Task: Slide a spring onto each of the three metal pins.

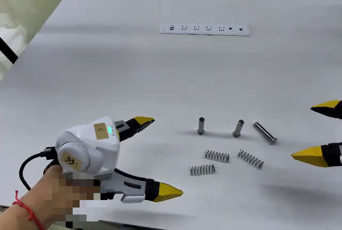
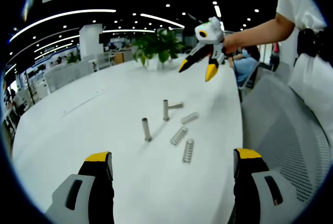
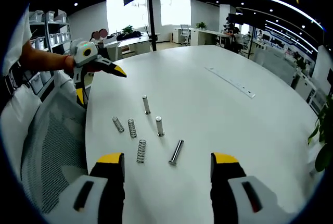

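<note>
left gripper (image 1: 155, 156): jaws wide | right gripper (image 1: 316, 131): jaws wide | smooth steel pins (image 1: 238, 128): two upright, one flat | coiled springs (image 1: 217, 156): just beside pins

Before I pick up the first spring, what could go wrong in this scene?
The third pin lies on its side and may roll if a jaw touches it. The two upright pins stand free on the table, so pushing a spring down could tip them. The three springs lie close together; the open right gripper might knock a neighbour away.
</note>
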`<state>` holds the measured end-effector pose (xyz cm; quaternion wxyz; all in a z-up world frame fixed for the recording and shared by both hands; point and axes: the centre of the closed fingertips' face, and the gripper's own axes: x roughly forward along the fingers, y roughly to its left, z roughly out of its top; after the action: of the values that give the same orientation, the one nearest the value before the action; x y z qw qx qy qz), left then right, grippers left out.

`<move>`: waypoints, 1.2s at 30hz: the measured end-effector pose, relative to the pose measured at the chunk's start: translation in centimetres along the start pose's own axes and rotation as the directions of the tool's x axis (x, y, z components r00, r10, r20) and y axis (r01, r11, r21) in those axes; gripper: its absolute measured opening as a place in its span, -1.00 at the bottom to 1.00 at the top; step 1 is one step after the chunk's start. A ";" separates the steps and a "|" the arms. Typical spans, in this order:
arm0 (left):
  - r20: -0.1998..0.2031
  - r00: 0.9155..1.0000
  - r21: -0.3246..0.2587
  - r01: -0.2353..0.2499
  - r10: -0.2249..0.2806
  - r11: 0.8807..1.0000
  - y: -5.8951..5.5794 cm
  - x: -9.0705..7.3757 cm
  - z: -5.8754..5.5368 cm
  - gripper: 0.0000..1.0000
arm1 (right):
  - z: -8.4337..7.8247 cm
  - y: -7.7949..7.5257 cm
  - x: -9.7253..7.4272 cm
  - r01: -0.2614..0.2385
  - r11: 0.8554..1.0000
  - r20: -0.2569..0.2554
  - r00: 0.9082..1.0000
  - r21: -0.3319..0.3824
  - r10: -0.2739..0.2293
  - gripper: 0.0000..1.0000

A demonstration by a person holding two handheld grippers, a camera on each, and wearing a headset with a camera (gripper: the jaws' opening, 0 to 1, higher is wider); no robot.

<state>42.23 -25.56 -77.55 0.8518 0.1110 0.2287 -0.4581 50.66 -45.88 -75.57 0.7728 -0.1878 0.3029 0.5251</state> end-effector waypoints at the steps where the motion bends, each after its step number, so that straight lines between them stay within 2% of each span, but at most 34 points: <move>1: 0.001 1.000 0.000 0.000 0.000 1.000 0.1 0.0 0.0 0.96 | 0.2 -0.1 0.3 -0.001 1.000 -0.004 1.000 0.000 0.001 0.35; 9: 0.004 1.000 -0.003 0.006 -0.006 1.000 0.2 0.2 0.1 0.93 | 0.8 -1.3 2.6 0.003 1.000 -0.065 0.998 0.028 -0.001 0.14; 13: 0.009 1.000 -0.006 0.005 -0.005 1.000 0.4 0.2 0.1 0.93 | 0.6 -1.8 3.6 0.012 0.999 -0.117 0.993 0.044 -0.007 0.01; 20: 0.017 1.000 -0.010 0.003 -0.002 1.000 0.4 0.2 0.1 0.93 | 0.5 -2.0 5.1 0.011 0.998 -0.176 0.984 0.062 0.000 -0.18; 26: 0.020 1.000 -0.014 -0.001 0.001 1.000 0.5 0.2 0.1 0.92 | 0.0 -2.1 6.5 0.017 0.996 -0.230 0.973 0.092 0.005 -0.30; 28: 0.022 1.000 -0.013 -0.002 0.002 1.000 0.5 0.2 0.1 0.92 | -0.2 -3.1 7.1 0.020 0.995 -0.245 0.969 0.099 0.005 -0.35; 32: 0.026 1.000 -0.018 -0.004 0.004 1.000 0.6 0.2 0.1 0.92 | -0.5 -2.8 7.9 0.023 0.993 -0.274 0.962 0.114 0.009 -0.39; 34: 0.028 1.000 -0.021 -0.005 0.006 1.000 0.7 0.2 0.1 0.91 | -0.9 -3.5 8.3 0.028 0.993 -0.295 0.955 0.117 0.008 -0.45; 36: 0.030 1.000 -0.024 -0.006 0.007 1.000 0.7 0.2 0.1 0.91 | -1.1 -3.3 8.7 0.035 0.991 -0.305 0.952 0.133 0.007 -0.46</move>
<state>42.96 -25.33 -77.60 0.8579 0.0946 0.2209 -0.4541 55.77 -41.75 -82.22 0.7315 -0.2153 0.4525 0.4624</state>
